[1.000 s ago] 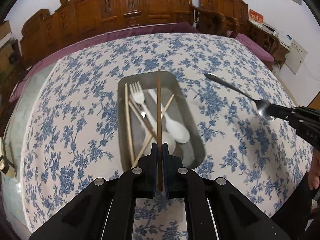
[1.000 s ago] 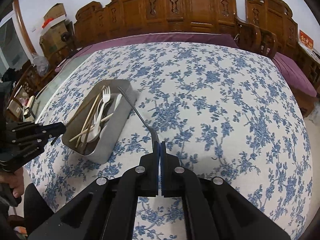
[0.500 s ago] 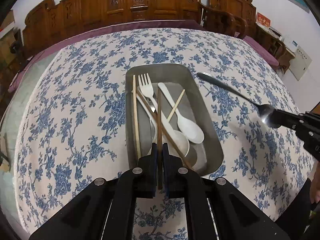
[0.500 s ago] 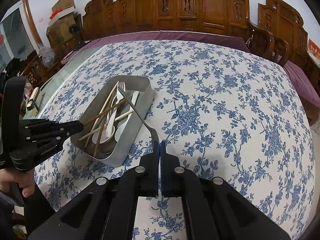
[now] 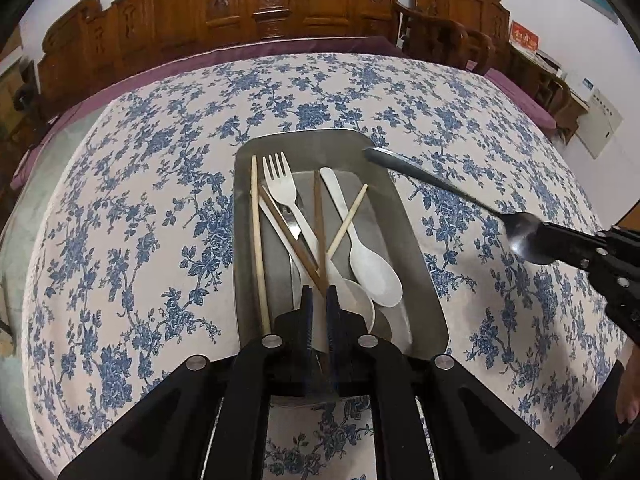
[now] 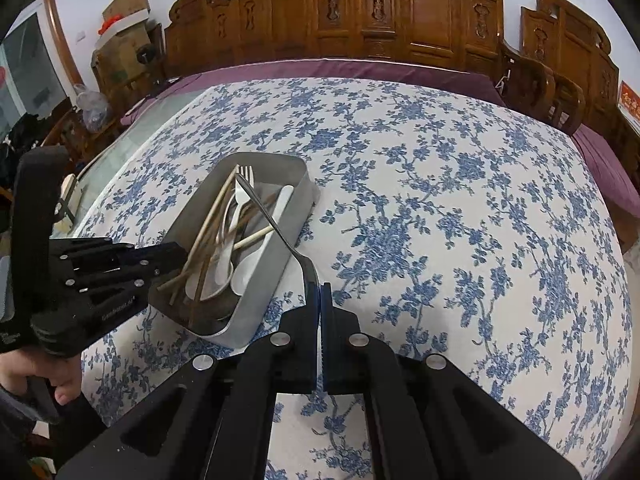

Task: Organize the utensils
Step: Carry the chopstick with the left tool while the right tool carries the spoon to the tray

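A grey metal tray [image 5: 416, 264] [image 6: 276, 272] on the floral tablecloth holds several chopsticks, a white fork [image 5: 280, 184] and white spoons [image 5: 376, 272]. My left gripper [image 5: 319, 300] hovers over the tray's near end, its fingers slightly apart. A dark brown chopstick [image 5: 319, 220] lies in the tray just beyond them. My right gripper [image 6: 320, 292] is shut on the bowl of a metal spoon [image 6: 264, 212] [image 5: 440, 184], whose handle reaches over the tray's far right corner.
The round table with a blue floral cloth [image 6: 460, 200] has a purple border at the far edge. Carved wooden chairs [image 5: 260, 4] stand behind it. Boxes and clutter [image 6: 120, 36] are at the far left.
My left gripper lowered to the tray and let go of the dark chopstick, which now lies in the tray. My right gripper brought the metal spoon closer over the tray.
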Motion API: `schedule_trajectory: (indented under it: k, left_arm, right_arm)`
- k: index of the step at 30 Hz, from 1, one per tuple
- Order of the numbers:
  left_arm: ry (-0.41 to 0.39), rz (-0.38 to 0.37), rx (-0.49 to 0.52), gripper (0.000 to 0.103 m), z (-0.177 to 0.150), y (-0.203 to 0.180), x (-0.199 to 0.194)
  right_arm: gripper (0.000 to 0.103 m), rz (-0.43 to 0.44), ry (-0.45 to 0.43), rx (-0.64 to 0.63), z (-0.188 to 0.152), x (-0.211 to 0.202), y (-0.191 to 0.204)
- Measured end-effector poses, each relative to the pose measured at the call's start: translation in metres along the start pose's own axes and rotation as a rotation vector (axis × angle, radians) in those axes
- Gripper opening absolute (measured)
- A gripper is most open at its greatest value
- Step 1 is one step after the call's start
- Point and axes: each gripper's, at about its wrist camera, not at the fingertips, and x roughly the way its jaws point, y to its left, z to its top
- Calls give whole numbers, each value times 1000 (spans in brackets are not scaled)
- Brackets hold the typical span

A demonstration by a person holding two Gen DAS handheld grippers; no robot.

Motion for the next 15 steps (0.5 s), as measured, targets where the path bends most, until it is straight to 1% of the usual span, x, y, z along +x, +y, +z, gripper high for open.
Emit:
schedule_trajectory:
  k: [1, 3, 5, 7, 9, 12, 15]
  left_arm:
    - [-4, -1, 0, 23, 0, 1, -2]
    - [-23, 1, -1, 34, -1, 5, -9]
    - [-32, 5, -2, 37, -2, 8, -15]
    - [-42, 9, -9, 50, -2, 14, -22]
    - [-57, 17, -18, 53, -4, 22, -29]
    - [-74, 27, -34, 60, -7, 33, -38]
    - [-84, 33, -44, 61, -11, 42, -45]
  right_arm:
    - [2, 0, 1, -4, 1, 2, 3]
    - [2, 0, 4, -11, 4, 7, 9]
    - [2, -4, 10, -14, 8, 14, 15]
    - [2, -5, 16, -10, 11, 20, 21]
    - [2, -8, 20, -7, 15, 26, 26]
    - [2, -35, 27, -9, 22, 36, 37]
    - [1, -92, 33, -36, 29, 46, 49]
